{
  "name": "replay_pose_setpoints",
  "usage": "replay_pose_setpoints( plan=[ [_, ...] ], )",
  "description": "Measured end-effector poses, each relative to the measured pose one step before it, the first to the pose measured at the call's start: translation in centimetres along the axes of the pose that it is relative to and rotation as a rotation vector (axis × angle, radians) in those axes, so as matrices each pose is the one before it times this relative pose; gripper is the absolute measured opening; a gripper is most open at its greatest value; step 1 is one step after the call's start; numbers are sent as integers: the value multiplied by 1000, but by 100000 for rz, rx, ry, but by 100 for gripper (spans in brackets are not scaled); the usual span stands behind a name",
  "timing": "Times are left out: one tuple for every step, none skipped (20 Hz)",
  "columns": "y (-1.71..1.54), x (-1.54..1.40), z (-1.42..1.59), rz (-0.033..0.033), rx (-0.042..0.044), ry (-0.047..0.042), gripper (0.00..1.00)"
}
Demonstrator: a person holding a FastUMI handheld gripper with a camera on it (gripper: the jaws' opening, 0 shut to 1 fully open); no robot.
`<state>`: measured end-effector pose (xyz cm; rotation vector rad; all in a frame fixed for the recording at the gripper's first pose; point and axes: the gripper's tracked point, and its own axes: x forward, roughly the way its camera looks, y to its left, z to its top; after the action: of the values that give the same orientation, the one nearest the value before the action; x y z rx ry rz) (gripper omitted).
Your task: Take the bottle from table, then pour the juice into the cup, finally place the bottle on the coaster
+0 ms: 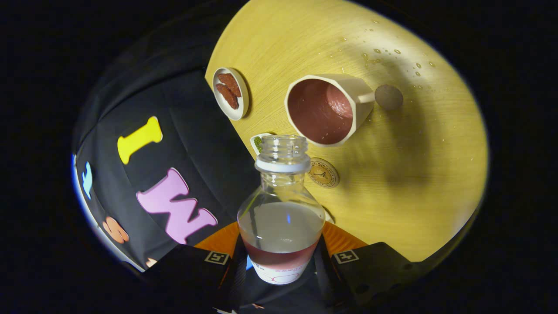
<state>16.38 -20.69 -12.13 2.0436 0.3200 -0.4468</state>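
1. Holding the bottle point(281, 209) between them, the jaws of the gripper point(281, 261) pinch its lower body, one orange-faced finger on each side; the bottle is lifted off the worktop point(414, 174), so the taking step is done.
2. The cup point(324, 109) already has reddish juice point(320, 111) in it and only a shallow red band lies low in the bottle, so I judge the pour done or nearly so.
3. Left to do: set the bottle on the coaster point(323, 173), which lies bare just beyond the bottle's neck, between it and the cup.
4. The bottle is clear plastic, bulbous below a narrow threaded neck, uncapped, with a white collar ring and a white label near its base.
5. The cup is cream, faceted and wide-mouthed, with a stub handle ending in a round knob.
6. The worktop is pale wood grain, dotted with droplets beyond the cup.
7. A small white dish point(231, 93) of reddish-brown pieces sits near the worktop's edge.
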Motion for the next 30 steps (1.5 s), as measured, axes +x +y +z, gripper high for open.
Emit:
replay_pose_setpoints(
  plan=[
    [-261, -258, -481, 550, -7115, -765, 71],
    [-121, -370, -558, 1054, -6890, -618, 71],
    [-31, -423, -484, 1117, -7494, -1022, 71],
    [-190, -335, -429, 483, -8533, -1276, 71],
    [-573, -378, -645, -846, -10157, -423, 71],
    [-665, -324, -907, -1642, -9657, 565, 71],
    [-160, -467, -852, -805, -9064, -330, 71],
    [206, -190, -653, 819, -9586, -1161, 71],
    [62, -229, -930, 682, -10544, -419, 71],
    [155, -228, -794, 31, -11189, -641, 71],
    [88, -28, -652, -597, -11769, -275, 71],
    [141, 195, -660, -1352, -11737, -1374, 71],
    [273, 230, -374, -1370, -11502, -1843, 71],
    [434, 334, -497, -1678, -11042, -1631, 71],
    [407, 344, -105, -1779, -11238, -2355, 71],
    [146, 407, -59, -2630, -11034, -1966, 71],
    [158, 562, 314, -2870, -10321, -3267, 71],
    [196, 751, 387, -2866, -8983, -3385, 71],
    [258, 707, 465, -2360, -6919, -3224, 71],
    [414, 890, 517, -1273, -4642, -3476, 71],
    [457, 830, 394, -834, -2079, -3014, 71],
    [498, 943, 396, -32, -946, -3573, 71],
    [163, 1018, 255, -1323, -1587, -2566, 71],
    [-325, 1016, 67, -1788, -2343, -2545, 71],
    [-250, 916, 272, -1798, -2336, -3233, 71],
    [-448, 1067, 394, -1994, -2346, -3425, 71],
    [-428, 948, 310, -1899, -2001, -2713, 71],
    [-314, 843, 53, -1667, -1575, -2523, 71],
    [-282, 960, 15, -1483, -894, -2137, 71],
    [29, 1153, -154, -606, -622, -1623, 71]
  ],
)
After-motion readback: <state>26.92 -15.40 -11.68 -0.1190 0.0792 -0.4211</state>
